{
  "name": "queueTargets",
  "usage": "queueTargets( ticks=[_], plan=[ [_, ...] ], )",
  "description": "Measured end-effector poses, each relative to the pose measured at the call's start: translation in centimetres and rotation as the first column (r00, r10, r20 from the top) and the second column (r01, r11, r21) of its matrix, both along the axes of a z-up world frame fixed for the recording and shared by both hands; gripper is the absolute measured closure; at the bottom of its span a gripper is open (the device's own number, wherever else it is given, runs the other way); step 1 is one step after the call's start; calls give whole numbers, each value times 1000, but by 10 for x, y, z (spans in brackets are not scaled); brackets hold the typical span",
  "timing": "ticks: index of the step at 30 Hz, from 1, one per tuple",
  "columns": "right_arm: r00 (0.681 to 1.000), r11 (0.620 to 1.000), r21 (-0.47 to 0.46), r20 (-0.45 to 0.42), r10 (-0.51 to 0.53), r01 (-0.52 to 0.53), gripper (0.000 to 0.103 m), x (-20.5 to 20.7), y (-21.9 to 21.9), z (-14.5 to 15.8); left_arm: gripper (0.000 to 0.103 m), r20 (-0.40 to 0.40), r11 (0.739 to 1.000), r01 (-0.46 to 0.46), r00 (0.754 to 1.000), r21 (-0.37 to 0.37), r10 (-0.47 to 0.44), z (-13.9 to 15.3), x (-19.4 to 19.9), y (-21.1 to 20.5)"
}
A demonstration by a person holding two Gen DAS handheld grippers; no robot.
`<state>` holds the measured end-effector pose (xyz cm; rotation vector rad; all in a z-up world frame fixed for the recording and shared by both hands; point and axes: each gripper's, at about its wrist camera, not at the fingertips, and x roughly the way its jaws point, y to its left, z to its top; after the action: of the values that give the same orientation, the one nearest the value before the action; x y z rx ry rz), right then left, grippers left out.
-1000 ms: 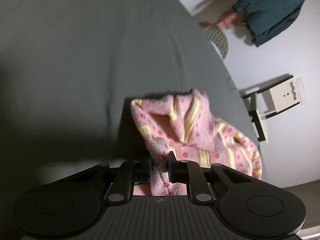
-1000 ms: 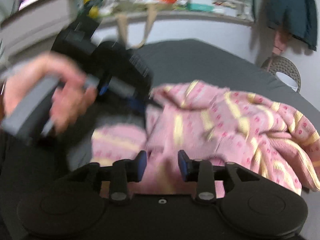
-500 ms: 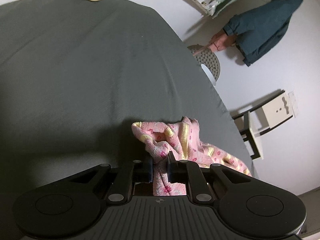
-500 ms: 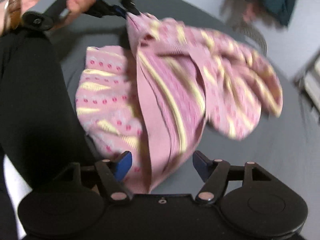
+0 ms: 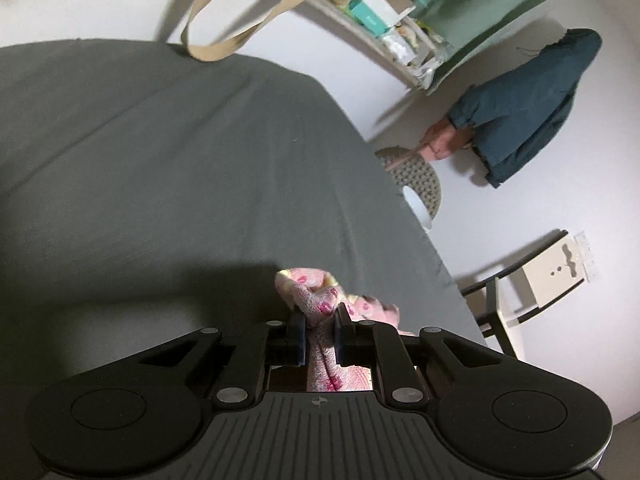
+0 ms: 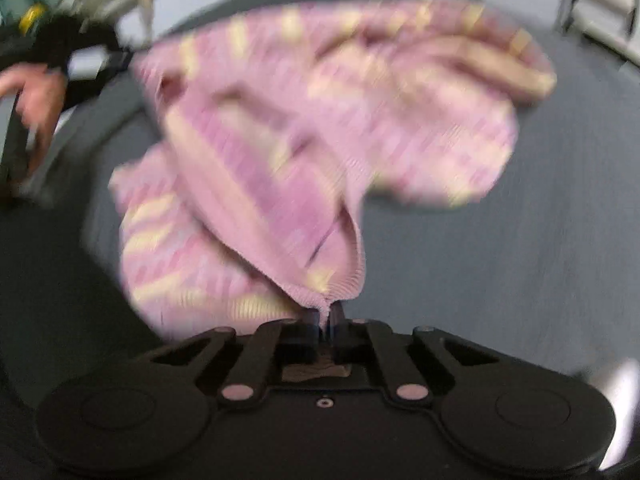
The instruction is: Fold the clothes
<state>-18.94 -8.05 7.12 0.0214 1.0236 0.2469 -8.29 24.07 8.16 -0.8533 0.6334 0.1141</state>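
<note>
Right gripper [image 6: 325, 318], gaping half a second earlier, has just closed on the pink sweater's [image 6: 280, 152] ribbed hem; left gripper [image 5: 319, 334] stays clamped on another bunch. Garment hangs above the grey sheet [image 5: 168, 168], open fabric beyond.

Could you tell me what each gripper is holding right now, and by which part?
Both grip the pink knit garment: the left gripper pinches a bunched fold, and the right gripper has just closed on a ribbed edge.
</note>
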Motion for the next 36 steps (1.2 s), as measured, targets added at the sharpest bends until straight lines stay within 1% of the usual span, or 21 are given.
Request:
queueTargets(
  ticks=[2, 3, 5, 6, 7, 8, 9, 10, 12, 14, 15, 17, 18, 21, 24, 26, 28, 30, 32, 34, 36],
  plan=[
    [993, 997, -66, 113, -31, 38, 98, 15, -17, 23, 90, 54, 999, 44, 998, 29, -46, 9, -1, -7],
    [978, 989, -129, 204, -39, 66, 98, 22, -25, 42, 90, 81, 997, 67, 994, 45, -70, 13, -2, -11],
    [922, 961, -242, 387, -29, 132, 98, 35, -38, 79, 90, 103, 994, 88, 990, 71, -95, 18, -2, -16],
    [877, 948, -285, 481, 11, 144, 98, 36, -37, 96, 90, 97, 993, 88, 991, 74, -95, 18, 1, -17],
    [858, 938, -320, 511, 53, 133, 97, 39, -34, 104, 90, 91, 993, 89, 991, 78, -96, 19, 3, -19],
    [876, 929, -357, 474, 92, 96, 97, 48, -30, 102, 90, 74, 994, 81, 994, 73, -87, 17, 6, -17],
    [892, 918, -392, 434, 129, 58, 91, 56, -26, 99, 90, 48, 996, 67, 996, 63, -70, 14, 8, -14],
    [907, 910, -413, 390, 157, 20, 75, 64, -24, 95, 90, 26, 997, 55, 998, 52, -56, 10, 10, -10],
    [950, 933, -357, 280, 138, -31, 60, 75, -30, 77, 90, -14, 999, 32, 999, 33, -31, 2, 11, -2],
    [971, 952, -304, 221, 93, -22, 60, 73, -40, 66, 90, -51, 999, 15, 999, 30, -14, -2, 14, 2],
    [974, 956, -293, 213, 82, -17, 58, 66, -46, 63, 90, -61, 999, 11, 998, 31, -9, -4, 14, 2],
    [976, 955, -294, 193, 102, -42, 56, 52, -54, 59, 90, -72, 999, 11, 997, 40, -9, -6, 14, 0],
    [975, 949, -307, 181, 130, -69, 56, 44, -56, 58, 90, -74, 999, 13, 997, 45, -9, -6, 13, -2],
    [955, 896, -405, 144, 258, -181, 57, 28, -55, 52, 90, -77, 998, 15, 997, 68, -10, -3, 13, -9],
    [922, 834, -481, 121, 369, -270, 58, 37, -51, 50, 90, -79, 997, 11, 997, 77, -5, -2, 13, -12],
    [905, 828, -462, 113, 410, -318, 58, 56, -57, 50, 90, -81, 997, 11, 997, 80, -4, -3, 11, -10],
    [892, 846, -374, 94, 441, -379, 63, 77, -66, 49, 90, -86, 996, 12, 996, 83, -5, -3, 11, -10],
    [862, 838, -285, 71, 502, -465, 65, 94, -75, 47, 90, -88, 996, 14, 996, 89, -6, -2, 12, -10],
    [840, 822, -238, 42, 542, -518, 65, 108, -75, 46, 90, -92, 996, 15, 996, 93, -7, -2, 14, -12],
    [843, 830, -209, 40, 537, -518, 65, 120, -77, 45, 90, -98, 995, 15, 995, 94, -6, -3, 16, -13],
    [840, 831, -180, 44, 541, -526, 70, 130, -81, 43, 90, -104, 996, 14, 995, 92, -5, -4, 18, -12]
  ],
)
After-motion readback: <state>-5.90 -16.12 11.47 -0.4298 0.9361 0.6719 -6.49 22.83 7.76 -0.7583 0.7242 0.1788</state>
